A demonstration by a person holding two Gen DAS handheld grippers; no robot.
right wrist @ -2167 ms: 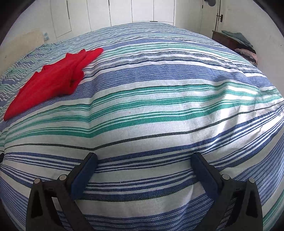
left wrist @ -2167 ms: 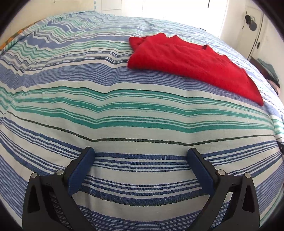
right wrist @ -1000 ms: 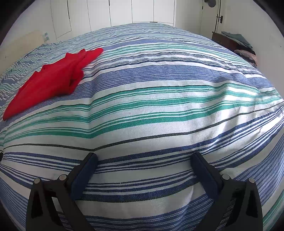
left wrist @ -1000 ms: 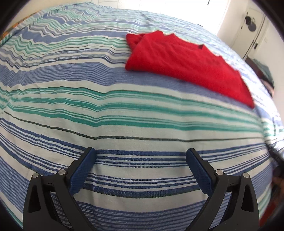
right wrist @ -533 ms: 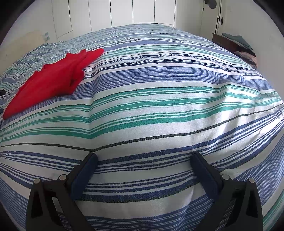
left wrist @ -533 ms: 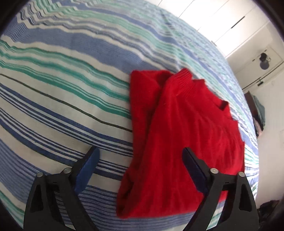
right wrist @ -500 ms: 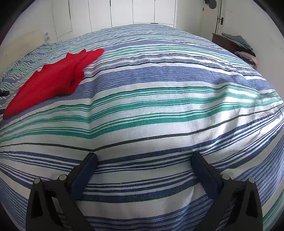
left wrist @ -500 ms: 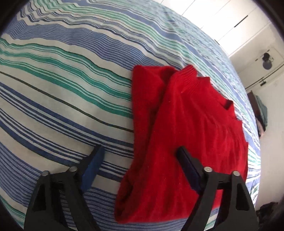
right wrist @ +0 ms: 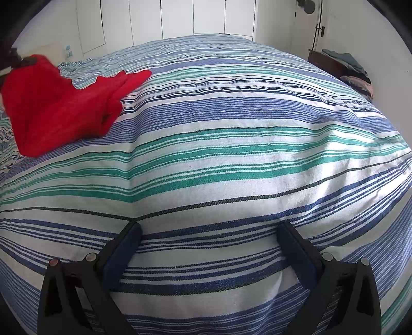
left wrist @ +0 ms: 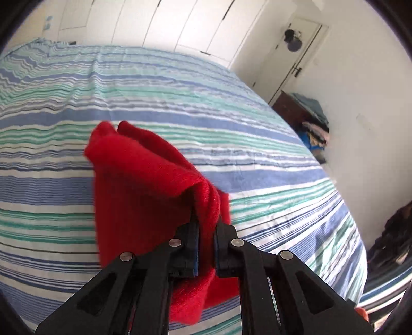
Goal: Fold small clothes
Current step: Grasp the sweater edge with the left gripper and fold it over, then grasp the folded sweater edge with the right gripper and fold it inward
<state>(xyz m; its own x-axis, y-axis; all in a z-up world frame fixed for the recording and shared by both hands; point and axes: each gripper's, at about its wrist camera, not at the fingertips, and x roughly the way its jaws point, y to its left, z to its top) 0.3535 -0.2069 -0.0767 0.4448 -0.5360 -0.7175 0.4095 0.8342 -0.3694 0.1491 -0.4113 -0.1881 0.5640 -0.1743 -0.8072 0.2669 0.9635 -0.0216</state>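
A red sweater (left wrist: 144,185) is lifted by one edge off the striped bed cover (left wrist: 257,159). My left gripper (left wrist: 206,221) is closing, its pads pressing a bunched fold of that edge between them. The rest of the sweater hangs and trails down to the bed. In the right wrist view the red sweater (right wrist: 56,110) rises at the far left, its far sleeve lying on the striped cover (right wrist: 231,144). My right gripper (right wrist: 209,229) hovers open over bare cover, far from the sweater, with nothing between its fingers.
A dark wooden cabinet (left wrist: 291,110) heaped with clothes stands by the wall at the right, beyond the bed's edge. White wardrobe doors (left wrist: 180,23) run behind the bed. A door (left wrist: 296,51) with a hanging bag is at the back right.
My left gripper swept over to the sweater, shut on its near edge and raised it off the bed. The right gripper stayed put and open.
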